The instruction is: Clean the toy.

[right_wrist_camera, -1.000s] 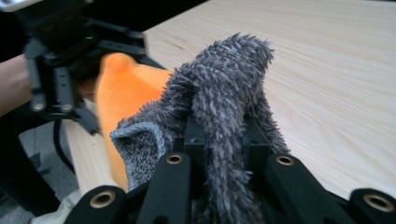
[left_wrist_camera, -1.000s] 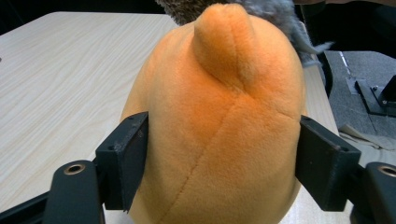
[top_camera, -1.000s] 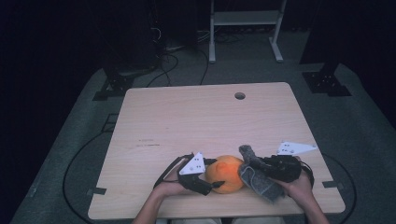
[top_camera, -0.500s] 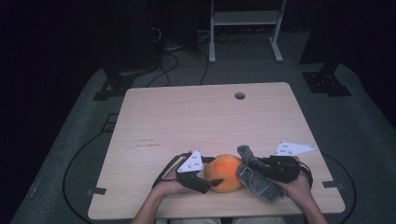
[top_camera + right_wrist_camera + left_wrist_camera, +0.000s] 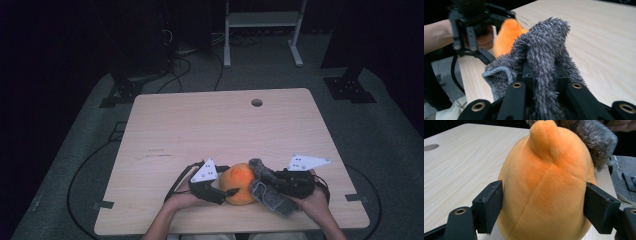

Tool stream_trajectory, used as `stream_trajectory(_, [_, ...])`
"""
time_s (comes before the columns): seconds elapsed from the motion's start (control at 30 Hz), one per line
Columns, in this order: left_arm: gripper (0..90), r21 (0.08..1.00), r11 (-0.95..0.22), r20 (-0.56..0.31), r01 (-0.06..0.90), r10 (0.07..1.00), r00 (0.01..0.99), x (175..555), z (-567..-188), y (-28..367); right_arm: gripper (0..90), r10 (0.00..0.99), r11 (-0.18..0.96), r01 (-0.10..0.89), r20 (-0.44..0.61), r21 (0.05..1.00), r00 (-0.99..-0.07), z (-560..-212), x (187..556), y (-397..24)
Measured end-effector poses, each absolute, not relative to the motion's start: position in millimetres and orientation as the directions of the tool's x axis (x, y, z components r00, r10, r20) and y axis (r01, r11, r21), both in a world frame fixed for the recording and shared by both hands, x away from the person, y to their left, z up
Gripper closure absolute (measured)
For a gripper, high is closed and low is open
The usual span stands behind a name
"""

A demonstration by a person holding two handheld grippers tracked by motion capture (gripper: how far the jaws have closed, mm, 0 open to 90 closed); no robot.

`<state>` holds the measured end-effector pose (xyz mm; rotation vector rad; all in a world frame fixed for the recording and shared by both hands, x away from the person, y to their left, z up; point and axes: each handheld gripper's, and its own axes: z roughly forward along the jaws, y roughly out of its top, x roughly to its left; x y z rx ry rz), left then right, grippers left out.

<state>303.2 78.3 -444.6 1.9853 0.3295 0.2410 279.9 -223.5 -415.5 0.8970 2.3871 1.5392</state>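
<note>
Two grippers meet at the counter's (image 5: pixel 210 130) 6 o'clock edge. Left gripper (image 5: pixel 544 207) fingers sit half open, pressing both sides of the orange plush (image 5: pixel 239 184), stub end pointing away. Right gripper (image 5: pixel 270 185), at its 3 o'clock, is clamped tight on the grey cloth (image 5: pixel 544 57), touching the plush. Cloth hides right fingertips.

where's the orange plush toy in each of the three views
High view: the orange plush toy sits near the table's near edge, between the two grippers.
Left gripper view: it fills the centre, standing between the two black jaws.
Right gripper view: it peeks out upper left, behind the grey fuzzy cloth.
Shared landmark: the grey fuzzy cloth, touching the toy in every view.
</note>
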Motion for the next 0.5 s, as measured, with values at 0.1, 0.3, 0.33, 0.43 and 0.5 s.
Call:
stream_trajectory(0.1, [23.1, 0.909, -0.389, 0.0, 0.148, 0.354, 0.935, 306.0, -444.6, 77.5, 76.3, 0.635, 0.295, 0.448, 0.177, 0.844, -0.752, -424.0, 285.4, -237.8])
stream_trajectory(0.3, [23.1, 0.912, -0.38, -0.007, 0.156, 0.366, 0.931, 306.4, -446.8, 74.8, 76.1, 0.582, 0.269, 0.382, 0.167, 0.884, -0.796, -406.0, 276.4, -226.5])
stream_trajectory(0.33, [23.1, 0.911, -0.382, -0.004, 0.154, 0.367, 0.93, 306.3, -446.6, 74.6, 76.0, 0.566, 0.28, 0.368, 0.157, 0.887, -0.809, -403.5, 274.7, -220.3])
stream_trajectory(0.43, [23.1, 0.911, -0.377, -0.016, 0.166, 0.369, 0.929, 306.6, -446.4, 75.8, 75.9, 0.566, 0.309, 0.366, 0.14, 0.878, -0.813, -408.5, 275.5, -214.1])
stream_trajectory(0.5, [23.5, 0.913, -0.37, -0.02, 0.17, 0.378, 0.926, 306.6, -445.9, 75.4, 75.9, 0.59, 0.302, 0.395, 0.155, 0.868, -0.792, -415.1, 280.3, -223.1])
